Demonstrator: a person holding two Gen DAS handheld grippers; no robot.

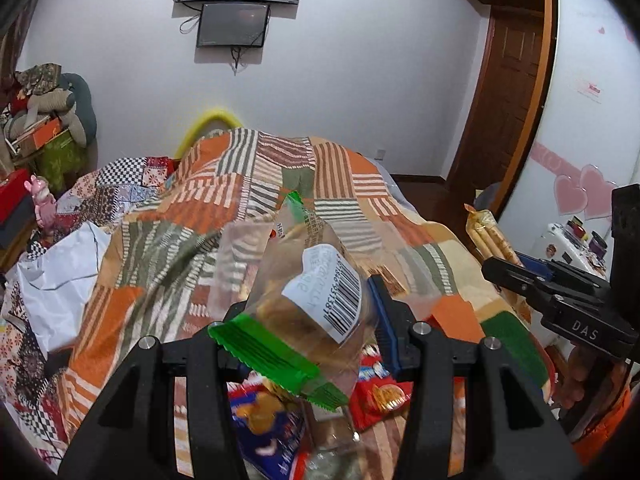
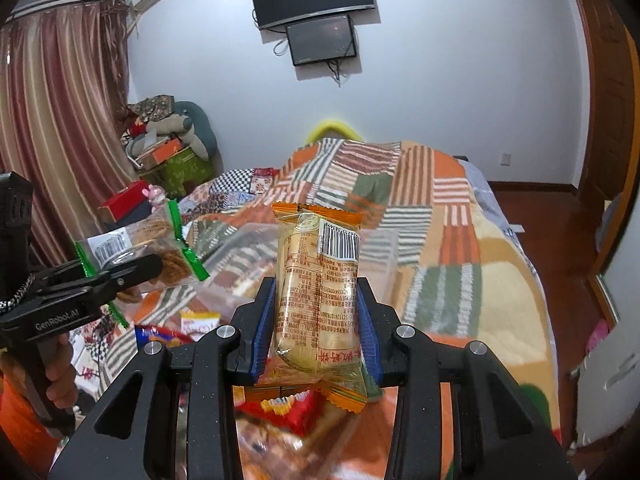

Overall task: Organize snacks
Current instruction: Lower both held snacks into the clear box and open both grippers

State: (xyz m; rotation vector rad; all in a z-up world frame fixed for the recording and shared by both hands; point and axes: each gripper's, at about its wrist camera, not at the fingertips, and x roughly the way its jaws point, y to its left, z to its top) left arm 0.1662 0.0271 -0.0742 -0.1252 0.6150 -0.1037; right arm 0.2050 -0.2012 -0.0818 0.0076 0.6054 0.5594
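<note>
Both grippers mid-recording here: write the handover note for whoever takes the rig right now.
Left gripper: shut on the green-edged cookie packet, held above the patchwork blanket.
Right gripper: shut on the orange-edged biscuit packet, upright, also lifted.
A clear plastic bin sits on the bed just beyond.
More snack packets, including a red one and a blue one, lie loose below the grippers.
Done: two packets picked up.
Left: place both, probably in the bin, then sort the rest.

We see even, soft indoor light on the white wall [image 1: 360, 80], with no hard shadows. Fisheye distortion bends the door frame [image 1: 540, 92] and curtain [image 2: 60, 120], and corners go black. Snack packets nearest the lens blur; the clear packet [image 1: 312, 292] carries slight glare.
</note>
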